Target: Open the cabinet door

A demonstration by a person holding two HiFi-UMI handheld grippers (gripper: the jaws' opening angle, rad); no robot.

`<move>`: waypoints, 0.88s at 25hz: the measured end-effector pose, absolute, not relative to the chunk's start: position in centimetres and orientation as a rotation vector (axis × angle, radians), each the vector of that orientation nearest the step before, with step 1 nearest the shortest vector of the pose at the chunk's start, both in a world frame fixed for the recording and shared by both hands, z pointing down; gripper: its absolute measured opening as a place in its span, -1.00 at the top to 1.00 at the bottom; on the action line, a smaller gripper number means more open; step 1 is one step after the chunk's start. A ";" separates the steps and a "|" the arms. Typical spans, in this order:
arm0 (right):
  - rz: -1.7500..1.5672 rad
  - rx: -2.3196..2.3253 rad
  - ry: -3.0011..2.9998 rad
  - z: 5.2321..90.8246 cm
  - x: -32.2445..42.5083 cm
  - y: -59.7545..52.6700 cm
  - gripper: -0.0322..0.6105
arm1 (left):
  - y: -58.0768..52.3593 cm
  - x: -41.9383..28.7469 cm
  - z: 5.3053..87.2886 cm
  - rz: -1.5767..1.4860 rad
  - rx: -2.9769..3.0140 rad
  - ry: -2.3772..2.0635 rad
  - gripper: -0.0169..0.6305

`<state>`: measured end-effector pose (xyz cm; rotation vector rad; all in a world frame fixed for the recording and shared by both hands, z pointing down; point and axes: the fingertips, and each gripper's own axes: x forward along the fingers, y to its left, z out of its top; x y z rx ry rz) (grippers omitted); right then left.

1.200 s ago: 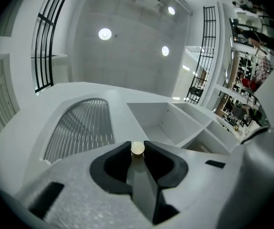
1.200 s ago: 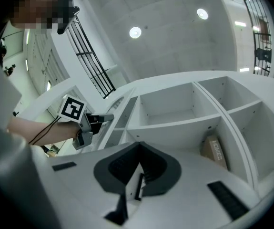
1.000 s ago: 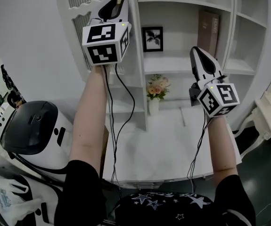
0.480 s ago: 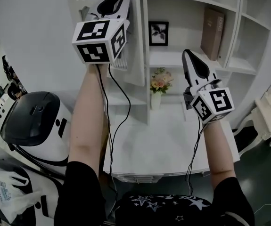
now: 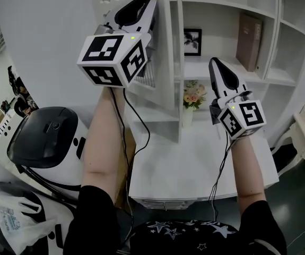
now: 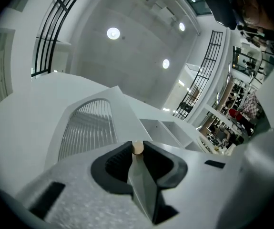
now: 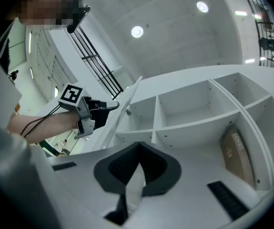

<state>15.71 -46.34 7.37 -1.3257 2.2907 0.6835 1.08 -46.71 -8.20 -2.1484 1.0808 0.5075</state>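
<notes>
**White grippers, marker cubes, a star-print shirt**

The left gripper (image 5: 141, 1) and right gripper (image 5: 216, 65) share one build: smooth white shells, tapered, with black ribbed pads inside. The left cube (image 5: 112, 57) and right cube (image 5: 245, 118) are white, faced with black square markers, each with a tiny green light. Thin black cables (image 5: 124, 116) run along both forearms. The shirt (image 5: 179, 231) is black and short-sleeved, printed with white stars

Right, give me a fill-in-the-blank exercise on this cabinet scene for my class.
1. The left claw is shut on the small round ____ of the cabinet door.
2. The right claw is shut and holds ____.
3. The white vase holds ____.
4. In the head view, the brown book stands ____ of the framed picture.
Missing words: knob; nothing; flowers; right.
</notes>
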 end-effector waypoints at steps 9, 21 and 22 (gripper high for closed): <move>0.710 -1.320 2.287 7.4 11.4 -44.3 0.89 | -42.0 -5.1 -8.3 0.563 -2.221 0.946 0.68; 0.674 -1.373 2.266 8.8 2.6 -42.2 0.88 | -38.3 -16.9 -8.3 0.696 -2.326 0.778 0.63; 0.679 -1.380 2.263 8.9 2.0 -42.0 0.89 | -38.2 -17.7 -8.3 0.704 -2.331 0.771 0.63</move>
